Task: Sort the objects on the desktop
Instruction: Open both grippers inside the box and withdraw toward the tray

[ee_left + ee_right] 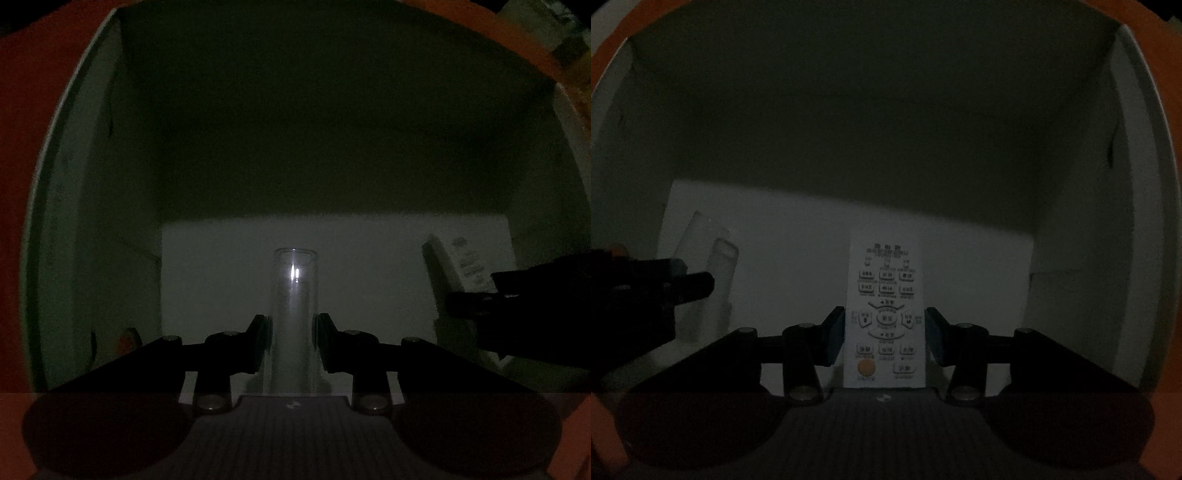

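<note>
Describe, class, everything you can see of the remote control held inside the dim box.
The remote is a flat white slab, seemingly plastic, printed with rows of grey buttons, a ring of arrow keys and one orange round button near its lower end. It stands lengthwise between the fingers of the right hand-held gripper, face to that camera, pinched at both long edges. From the left wrist view it leans tilted at the right of the white-walled box.

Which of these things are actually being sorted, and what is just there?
Being sorted:
clear glass tube, between the left gripper fingers
white remote control, between the right gripper fingers

Just there:
white box with orange rim, surrounding both
</note>
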`<state>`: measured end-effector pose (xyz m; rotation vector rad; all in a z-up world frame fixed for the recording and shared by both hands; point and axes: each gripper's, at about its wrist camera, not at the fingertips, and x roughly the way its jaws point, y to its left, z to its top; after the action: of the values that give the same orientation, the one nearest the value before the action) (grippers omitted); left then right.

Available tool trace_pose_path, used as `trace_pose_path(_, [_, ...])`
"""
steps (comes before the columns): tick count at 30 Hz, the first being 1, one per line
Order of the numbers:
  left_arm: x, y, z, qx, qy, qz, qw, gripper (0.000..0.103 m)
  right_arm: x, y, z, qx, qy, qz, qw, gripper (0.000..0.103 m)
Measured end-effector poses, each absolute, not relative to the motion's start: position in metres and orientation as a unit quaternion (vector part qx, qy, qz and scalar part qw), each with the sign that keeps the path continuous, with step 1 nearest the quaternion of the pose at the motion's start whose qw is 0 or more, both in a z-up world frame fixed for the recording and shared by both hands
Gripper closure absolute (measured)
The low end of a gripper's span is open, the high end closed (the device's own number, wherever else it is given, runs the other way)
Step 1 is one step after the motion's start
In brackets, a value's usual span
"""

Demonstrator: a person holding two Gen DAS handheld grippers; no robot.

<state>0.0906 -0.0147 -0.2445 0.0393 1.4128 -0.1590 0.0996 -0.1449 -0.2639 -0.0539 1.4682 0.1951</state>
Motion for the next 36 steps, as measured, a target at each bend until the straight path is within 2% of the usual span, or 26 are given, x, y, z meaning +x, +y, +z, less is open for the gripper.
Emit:
trace_pose_path(3, [0.093, -0.012, -0.245, 0.01, 0.658, -0.066, 0.75, 0.077, 0.099, -0.147, -0.262, -0.023, 0.67, 0.087, 0.737, 0.054])
trace_pose_path(6, [0.093, -0.009, -0.241, 0.011, 0.654, -0.064, 0.754, 0.074, 0.1, -0.148, -0.259, -0.015, 0.67, 0.081, 0.737, 0.046])
trace_pose_path(8, [0.092, -0.008, -0.239, 0.01, 0.653, -0.065, 0.754, 0.07, 0.102, -0.147, -0.251, -0.017, 0.661, 0.083, 0.746, 0.044])
trace_pose_path(12, [0.09, -0.003, -0.232, -0.003, 0.654, -0.069, 0.753, 0.068, 0.104, -0.146, -0.233, -0.011, 0.646, 0.094, 0.757, 0.042])
trace_pose_path(14, [0.088, 0.0, -0.225, -0.013, 0.652, -0.073, 0.755, 0.064, 0.105, -0.147, -0.225, -0.003, 0.643, 0.1, 0.759, 0.042])
trace_pose_path(16, [0.087, 0.002, -0.213, -0.02, 0.642, -0.076, 0.762, 0.053, 0.106, -0.148, -0.217, 0.005, 0.64, 0.105, 0.761, 0.042])
trace_pose_path(20, [0.089, 0.005, -0.19, -0.027, 0.627, -0.083, 0.774, 0.049, 0.103, -0.147, -0.207, 0.014, 0.638, 0.118, 0.761, 0.041])
trace_pose_path(22, [0.093, 0.01, -0.181, -0.035, 0.621, -0.084, 0.778, 0.044, 0.101, -0.152, -0.199, 0.016, 0.636, 0.119, 0.762, 0.04])
trace_pose_path(24, [0.094, 0.017, -0.169, -0.047, 0.61, -0.078, 0.787, 0.031, 0.099, -0.163, -0.189, 0.024, 0.634, 0.115, 0.764, 0.039])
trace_pose_path(25, [0.093, 0.017, -0.163, -0.052, 0.606, -0.075, 0.79, 0.03, 0.099, -0.164, -0.188, 0.028, 0.633, 0.113, 0.766, 0.039])
trace_pose_path(32, [0.117, 0.027, -0.135, -0.089, 0.574, -0.088, 0.81, 0.029, 0.104, -0.191, -0.151, 0.057, 0.617, 0.109, 0.778, 0.038])
trace_pose_path(36, [0.136, 0.041, -0.109, -0.116, 0.546, -0.084, 0.825, 0.028, 0.117, -0.207, -0.107, 0.051, 0.586, 0.105, 0.802, 0.038])
